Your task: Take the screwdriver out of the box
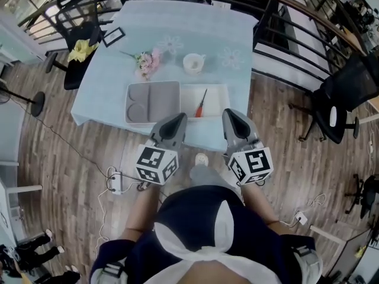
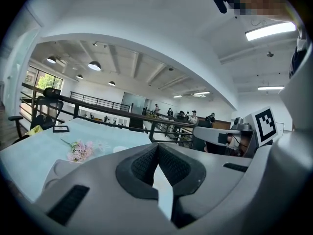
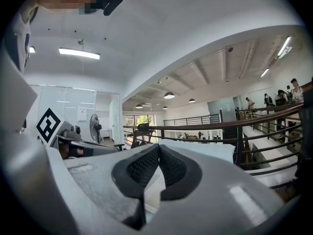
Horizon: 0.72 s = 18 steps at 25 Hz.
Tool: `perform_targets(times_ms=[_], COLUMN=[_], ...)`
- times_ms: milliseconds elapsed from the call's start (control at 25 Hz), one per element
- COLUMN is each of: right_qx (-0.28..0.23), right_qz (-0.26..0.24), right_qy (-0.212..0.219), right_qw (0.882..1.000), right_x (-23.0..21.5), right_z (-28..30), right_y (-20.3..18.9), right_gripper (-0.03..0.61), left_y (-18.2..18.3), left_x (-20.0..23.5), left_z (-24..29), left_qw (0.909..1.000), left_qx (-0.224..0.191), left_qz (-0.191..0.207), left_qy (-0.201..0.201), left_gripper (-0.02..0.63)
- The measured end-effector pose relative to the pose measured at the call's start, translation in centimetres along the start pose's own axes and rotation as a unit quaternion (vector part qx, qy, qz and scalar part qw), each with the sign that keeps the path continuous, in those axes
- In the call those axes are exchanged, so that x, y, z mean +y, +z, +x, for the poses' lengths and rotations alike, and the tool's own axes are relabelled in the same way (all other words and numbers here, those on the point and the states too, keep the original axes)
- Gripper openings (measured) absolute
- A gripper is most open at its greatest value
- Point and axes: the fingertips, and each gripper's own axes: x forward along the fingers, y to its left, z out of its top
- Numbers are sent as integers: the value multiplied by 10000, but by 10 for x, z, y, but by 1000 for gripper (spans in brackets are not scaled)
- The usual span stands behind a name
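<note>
Screwdriver (image 1: 202, 102) lies in the white box (image 1: 217, 102) on the tabletop (image 1: 160, 28), and I judge it light, stiff and thin, best taken by its red handle, while my left gripper (image 1: 179, 118) and right gripper (image 1: 230, 113) hang closed and empty before the box.

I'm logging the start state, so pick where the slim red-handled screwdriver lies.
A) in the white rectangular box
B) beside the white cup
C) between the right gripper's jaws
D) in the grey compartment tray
A: in the head view the red-handled screwdriver lies slanted inside the white rectangular box, which sits just right of the grey compartment tray on the table.
</note>
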Motion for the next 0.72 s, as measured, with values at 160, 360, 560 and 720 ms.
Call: perform_targets(times_ms=[160, 360, 560, 720], right_qx=[89, 98, 72, 151], right_qz=[49, 42, -9, 42], right_qy=[147, 306, 429, 484], right_qw=[9998, 9995, 9991, 9987], right_x=[-23, -46, -53, -56], right_z=[30, 61, 81, 99], right_y=[-4, -4, -4, -2], right_gripper=[-2, -2, 0, 65], left_y=[3, 10, -1, 6], left_x=[18, 35, 50, 64], left_z=[30, 61, 77, 92], left_qw=[9998, 9995, 9988, 9989], left_qx=[79, 85, 267, 314], left_qz=[-71, -93, -234, -250], left_qy=[143, 276, 341, 257], left_gripper=[17, 17, 17, 17])
